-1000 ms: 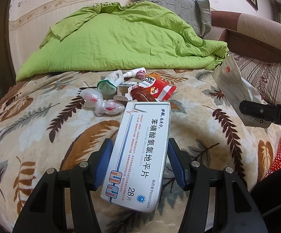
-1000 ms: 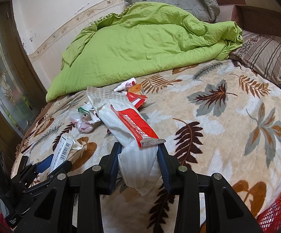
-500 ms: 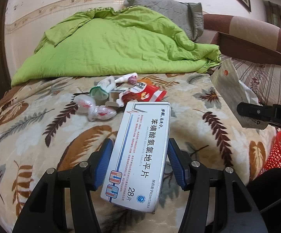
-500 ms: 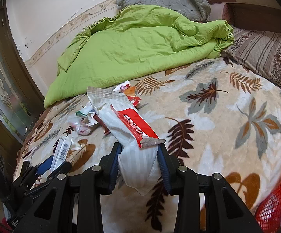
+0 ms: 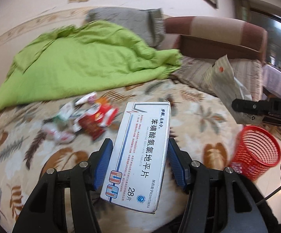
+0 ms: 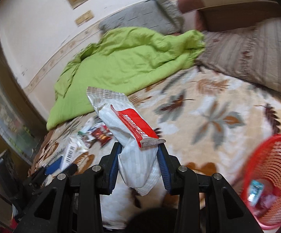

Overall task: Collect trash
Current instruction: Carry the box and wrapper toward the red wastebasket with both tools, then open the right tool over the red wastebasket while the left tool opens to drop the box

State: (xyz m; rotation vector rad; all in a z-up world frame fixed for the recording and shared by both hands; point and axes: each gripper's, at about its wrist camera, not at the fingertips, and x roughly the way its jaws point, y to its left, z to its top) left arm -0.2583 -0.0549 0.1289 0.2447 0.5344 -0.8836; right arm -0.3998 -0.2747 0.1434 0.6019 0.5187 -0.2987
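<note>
1. Cardboard is what the left gripper [image 5: 140, 163] is pinching in the left wrist view: a white medicine box [image 5: 140, 155], blue pads pressing on its two long sides, most of its length sticking out ahead of the pads; the red basket [image 5: 257, 153] is sitting to the right of the box and well apart from it, on the leaf-patterned blanket [image 5: 23, 136]; a blurred pile of remaining litter [image 5: 86, 120] is lying on the far side of the box from the camera, near the green quilt [image 5: 78, 64]. As a judgement, the box is risking pivoting or sliding out during the carry, since the grip is taking only its rear part; letting go short of the basket rim would be dropping it on the blanket.

2. Foil-like and limp, the white and red wrapper [image 6: 124, 124] is being squeezed by the right gripper [image 6: 139, 161] in the right wrist view, its crumpled lower end hanging below the pads; the red basket [image 6: 272, 176] is lying to the right of the wrapper, near but not under it. My guess is that so light a wrapper could be clinging to a pad or drifting past the rim.

3. Only the right wrist view is showing the basket's inside, with some rubbish already there; only the left wrist view is showing the box's printed face and the right gripper from the side.
</note>
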